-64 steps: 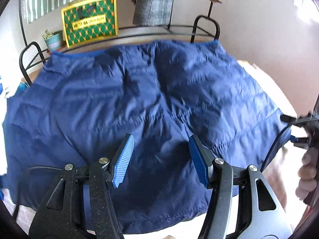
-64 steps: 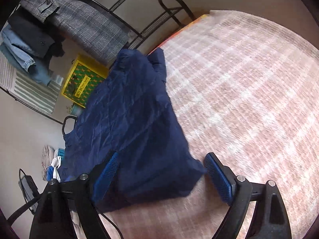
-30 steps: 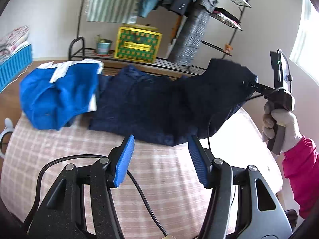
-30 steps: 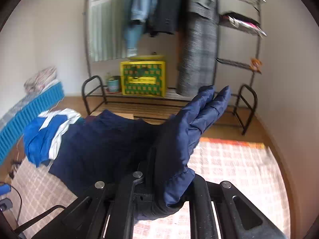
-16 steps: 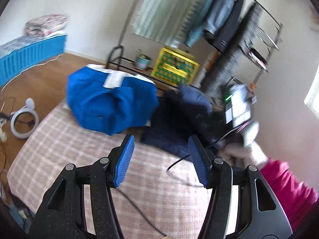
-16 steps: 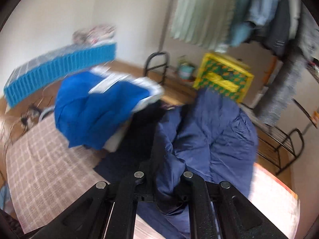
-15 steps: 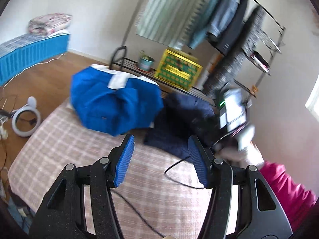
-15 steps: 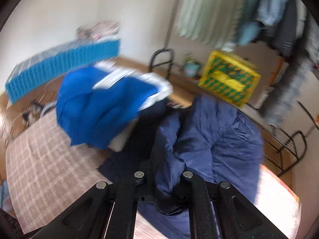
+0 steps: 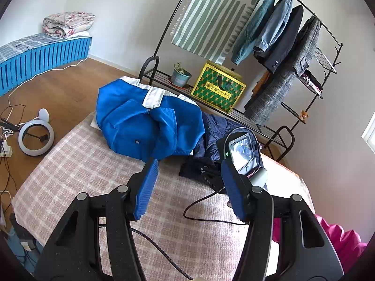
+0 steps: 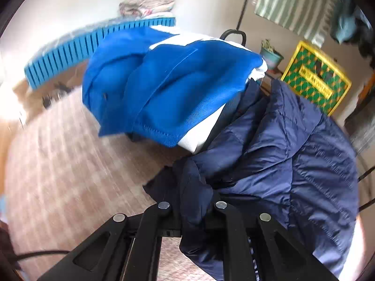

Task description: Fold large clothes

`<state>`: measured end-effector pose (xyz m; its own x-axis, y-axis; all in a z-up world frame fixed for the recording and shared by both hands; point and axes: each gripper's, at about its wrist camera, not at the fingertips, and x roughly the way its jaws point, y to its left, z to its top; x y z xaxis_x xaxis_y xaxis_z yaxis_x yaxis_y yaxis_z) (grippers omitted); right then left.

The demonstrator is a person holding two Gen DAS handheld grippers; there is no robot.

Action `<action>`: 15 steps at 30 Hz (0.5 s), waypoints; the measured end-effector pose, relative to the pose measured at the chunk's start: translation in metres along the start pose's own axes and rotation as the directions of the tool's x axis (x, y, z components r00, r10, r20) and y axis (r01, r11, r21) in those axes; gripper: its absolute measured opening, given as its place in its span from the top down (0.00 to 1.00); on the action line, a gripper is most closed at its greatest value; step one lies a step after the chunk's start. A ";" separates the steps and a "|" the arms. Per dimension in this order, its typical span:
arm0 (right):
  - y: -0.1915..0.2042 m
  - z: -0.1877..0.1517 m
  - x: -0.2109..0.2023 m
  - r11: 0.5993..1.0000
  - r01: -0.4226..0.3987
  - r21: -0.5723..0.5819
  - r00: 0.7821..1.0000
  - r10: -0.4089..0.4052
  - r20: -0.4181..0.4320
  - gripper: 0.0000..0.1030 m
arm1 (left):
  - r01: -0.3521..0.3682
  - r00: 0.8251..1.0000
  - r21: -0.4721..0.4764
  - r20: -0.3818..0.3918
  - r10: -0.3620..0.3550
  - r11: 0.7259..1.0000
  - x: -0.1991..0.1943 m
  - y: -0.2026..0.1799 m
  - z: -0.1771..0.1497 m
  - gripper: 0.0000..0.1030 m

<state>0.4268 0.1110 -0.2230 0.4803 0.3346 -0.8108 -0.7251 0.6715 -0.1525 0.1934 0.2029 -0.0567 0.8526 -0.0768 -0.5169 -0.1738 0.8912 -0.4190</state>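
A navy quilted jacket [image 10: 293, 154] lies bunched on the pink checked bed cover [image 10: 58, 175]. My right gripper [image 10: 193, 201] is shut on a fold of it near the bed surface. In the left wrist view the jacket [image 9: 215, 128] shows behind the right gripper's body [image 9: 243, 152]. My left gripper [image 9: 187, 187] is open and empty, held high above the bed [image 9: 93, 164], well back from the jacket.
A bright blue and white jacket [image 9: 145, 119] lies heaped on the bed next to the navy one, also in the right wrist view [image 10: 164, 82]. A black clothes rack [image 9: 281, 46] with hanging garments and a yellow-green box [image 9: 218, 89] stands behind. A cable [image 9: 206, 201] trails over the bed.
My right gripper has carried the navy jacket's fold down and across toward the blue jacket. My left gripper has stayed open and drawn back and up from the bed.
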 end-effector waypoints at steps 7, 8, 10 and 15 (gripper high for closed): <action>-0.003 -0.001 0.011 0.986 -0.117 0.120 0.993 0.114 0.027 0.81 | -0.029 1.000 0.004 0.011 0.029 1.000 0.002 -0.002 0.000 0.43; -0.006 -0.001 0.006 0.980 -0.145 0.138 0.989 0.141 0.034 0.75 | -0.033 0.999 0.004 0.010 0.033 0.999 0.003 -0.002 0.000 0.43; -0.010 -0.003 -0.012 0.959 -0.235 0.159 0.971 0.226 0.076 0.62 | -0.047 0.999 0.000 0.007 0.047 0.999 0.005 0.000 0.000 0.43; -0.035 -0.026 -0.077 0.908 -0.355 0.222 0.930 0.319 0.182 0.58 | -0.062 0.998 -0.006 -0.009 0.062 0.998 0.011 0.005 -0.002 0.43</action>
<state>0.4023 0.0451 -0.1701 0.3055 0.6457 -0.6998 -0.7197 0.6378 0.2743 0.2008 0.2056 -0.0656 0.8357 -0.0251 -0.5486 -0.2296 0.8915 -0.3905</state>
